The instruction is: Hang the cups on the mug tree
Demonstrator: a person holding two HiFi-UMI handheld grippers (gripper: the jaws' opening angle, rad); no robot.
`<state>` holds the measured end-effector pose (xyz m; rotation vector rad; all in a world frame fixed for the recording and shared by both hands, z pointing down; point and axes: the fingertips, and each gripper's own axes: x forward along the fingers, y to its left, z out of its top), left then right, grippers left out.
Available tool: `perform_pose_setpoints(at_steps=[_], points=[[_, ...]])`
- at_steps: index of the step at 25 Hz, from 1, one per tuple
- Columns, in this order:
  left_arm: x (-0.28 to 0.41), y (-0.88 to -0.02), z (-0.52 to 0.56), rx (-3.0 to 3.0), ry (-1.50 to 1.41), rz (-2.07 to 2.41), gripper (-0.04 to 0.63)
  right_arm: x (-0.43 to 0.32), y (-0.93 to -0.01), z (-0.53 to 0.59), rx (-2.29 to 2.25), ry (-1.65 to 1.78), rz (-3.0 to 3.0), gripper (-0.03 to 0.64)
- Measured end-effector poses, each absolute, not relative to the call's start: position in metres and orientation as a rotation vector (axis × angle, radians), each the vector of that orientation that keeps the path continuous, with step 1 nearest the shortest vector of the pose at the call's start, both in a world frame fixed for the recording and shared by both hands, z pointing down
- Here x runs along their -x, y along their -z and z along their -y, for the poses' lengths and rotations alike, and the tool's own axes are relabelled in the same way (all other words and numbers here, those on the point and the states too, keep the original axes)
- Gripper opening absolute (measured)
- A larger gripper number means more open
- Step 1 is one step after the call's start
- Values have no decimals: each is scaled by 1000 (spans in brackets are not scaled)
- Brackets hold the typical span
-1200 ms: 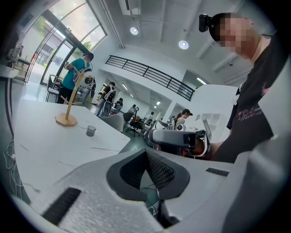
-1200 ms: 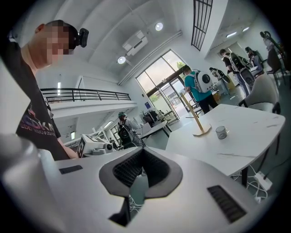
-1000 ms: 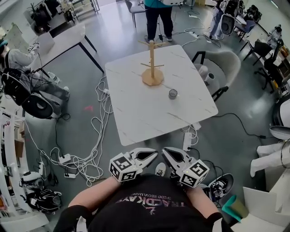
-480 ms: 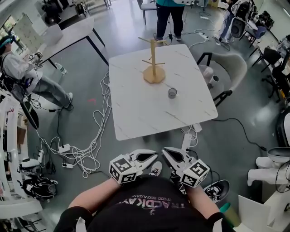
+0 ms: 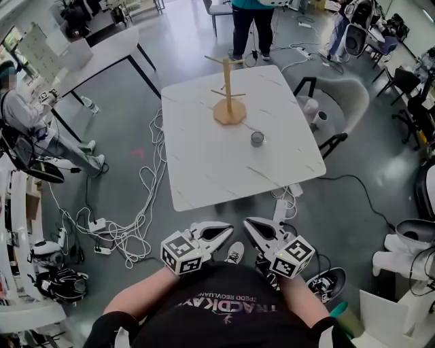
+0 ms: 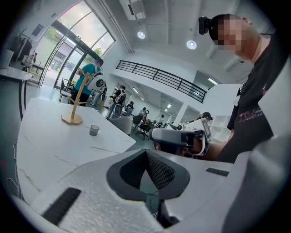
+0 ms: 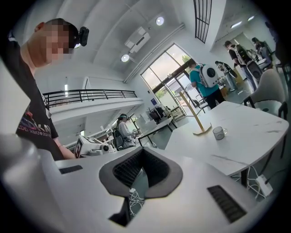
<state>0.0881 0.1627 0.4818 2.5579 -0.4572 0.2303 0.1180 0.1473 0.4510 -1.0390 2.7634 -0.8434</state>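
Clear cup (image 5: 257, 139) stands upright on the white marble table (image 5: 217, 173), not hung yet. It sits near the mug tree's base, apart from it, on the side toward the person's right. Same cup in the left gripper view (image 6: 94, 130) and in the right gripper view (image 7: 219, 133), handle on the right there.

Wooden mug tree (image 5: 228, 102) stands upright on a round base toward the far edge of the table; its pegs are bare. Also seen at (image 6: 76, 107) and (image 7: 194, 116).

Left claw (image 5: 233, 229) is held off the near edge of the table, low and close to the person's body, well apart from the cup. Its tips are pressed together with nothing pinched; its own view (image 6: 146, 152) shows the dark pads meeting at the tip. Right claw (image 5: 247, 223) is just beside it at the same height, also pressed together and empty (image 7: 142, 150). The two claws point toward each other, near but not touching.

Around the table:
- White cables (image 5: 129, 224) lie tangled on the grey floor to the left.
- A grey chair (image 5: 343, 102) stands at the right side.
- A person in a teal top (image 5: 245, 20) stands at the far edge.
- A second table (image 5: 102, 58) is at the upper left, with a seated person (image 5: 27, 119) at the left edge of the view.
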Motion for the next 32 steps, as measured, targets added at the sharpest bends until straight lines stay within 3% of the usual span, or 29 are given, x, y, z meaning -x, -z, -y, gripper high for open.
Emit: perform_pose_setpoints(at_steps=[21,32], points=[[0,-472,-75,-2590,-195,314,-3,-50,-443,-59,1290,794,-2657,9],[32,-478,-42,-2598,-202,190,-3,-58,-448,-16,1540,738,-2526,9]])
